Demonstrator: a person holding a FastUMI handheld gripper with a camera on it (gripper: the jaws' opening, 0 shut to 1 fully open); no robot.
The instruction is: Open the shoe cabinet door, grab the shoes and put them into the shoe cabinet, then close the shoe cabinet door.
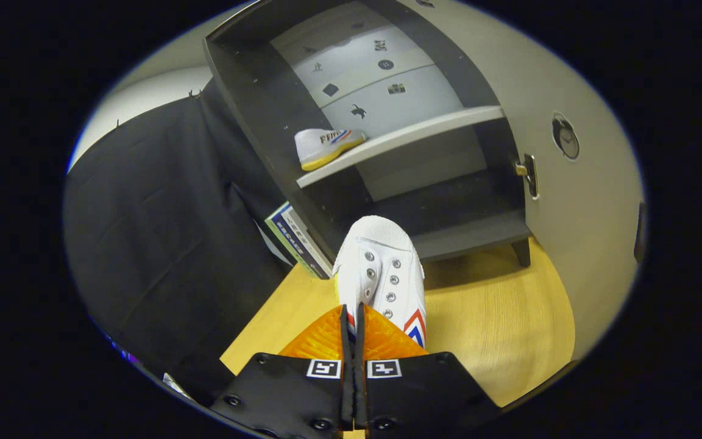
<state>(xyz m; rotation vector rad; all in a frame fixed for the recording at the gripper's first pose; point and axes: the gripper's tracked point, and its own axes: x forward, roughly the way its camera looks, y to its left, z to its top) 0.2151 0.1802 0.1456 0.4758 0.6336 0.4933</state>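
Note:
My gripper (351, 317) is shut on a white sneaker (381, 268) with metal eyelets and red and blue stripes, pinching its upper edge between both fingers. The shoe's toe points toward the open shoe cabinet (253, 103), and it hangs above the wooden floor just in front of the cabinet's bottom compartment. A second white sneaker (325, 147) with a yellow sole lies on the left end of the cabinet's pale middle shelf (424, 131). The cabinet door (576, 201) stands swung open to the right, its handle (529, 175) beside the lower compartment.
Black cloth (162, 244) hangs left of the cabinet. A box with printed sides (293, 238) leans at the cabinet's lower left corner. The wooden floor (497, 329) spreads ahead and to the right. A small clock-like disc (565, 138) sits on the door.

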